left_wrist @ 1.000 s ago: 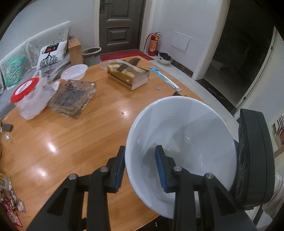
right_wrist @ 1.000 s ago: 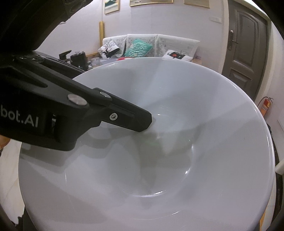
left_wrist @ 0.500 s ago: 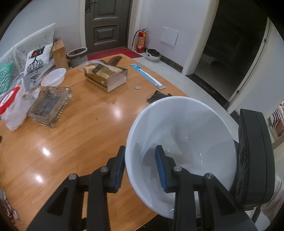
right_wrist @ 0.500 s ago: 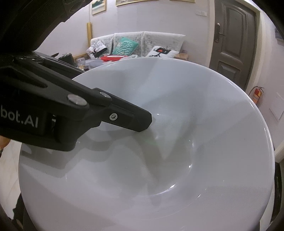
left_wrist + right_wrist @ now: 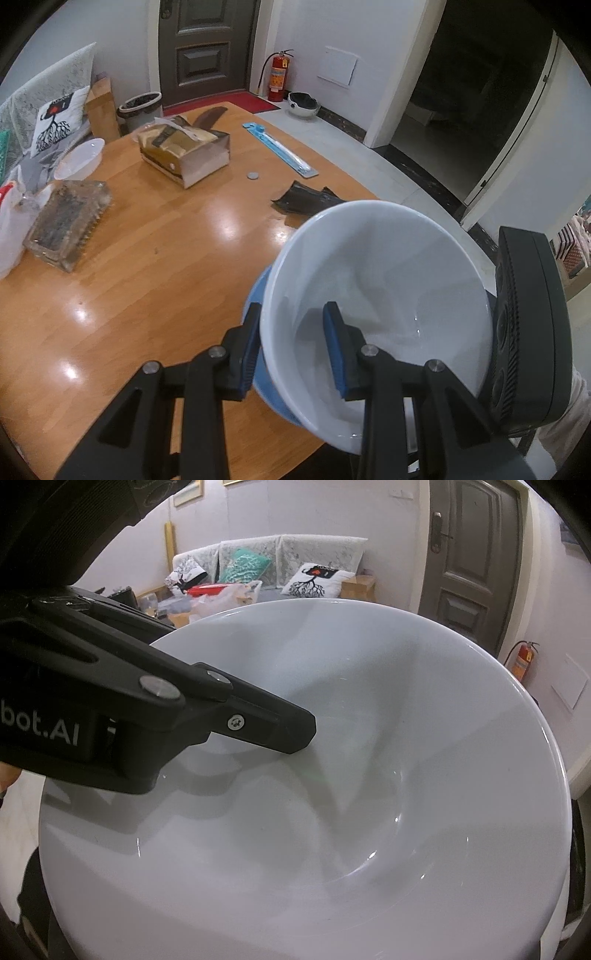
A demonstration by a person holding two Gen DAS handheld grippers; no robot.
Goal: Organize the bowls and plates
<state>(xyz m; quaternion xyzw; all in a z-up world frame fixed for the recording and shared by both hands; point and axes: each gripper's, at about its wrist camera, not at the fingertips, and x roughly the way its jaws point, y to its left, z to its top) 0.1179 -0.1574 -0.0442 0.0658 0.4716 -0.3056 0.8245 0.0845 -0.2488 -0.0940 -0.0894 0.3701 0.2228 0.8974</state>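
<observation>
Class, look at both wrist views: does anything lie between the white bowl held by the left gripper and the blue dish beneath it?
Nothing visible does. The left gripper clamps the white bowl by its rim, directly over the blue dish; most of that dish is hidden by the bowl.

bowl [image 5: 388, 273] tilted over near table [image 5: 147, 280] edge, its rim between left gripper [image 5: 293, 345] fingers, one inside, one outside. plate [image 5: 258, 295] under bowl, at its left. beyond bowl: dark scrap [image 5: 306, 201]; coin [image 5: 253, 175] behind that; tissue box [image 5: 184, 155] far centre; small bowl [image 5: 79, 160] far left; glass tray [image 5: 66, 225] before it.
</observation>
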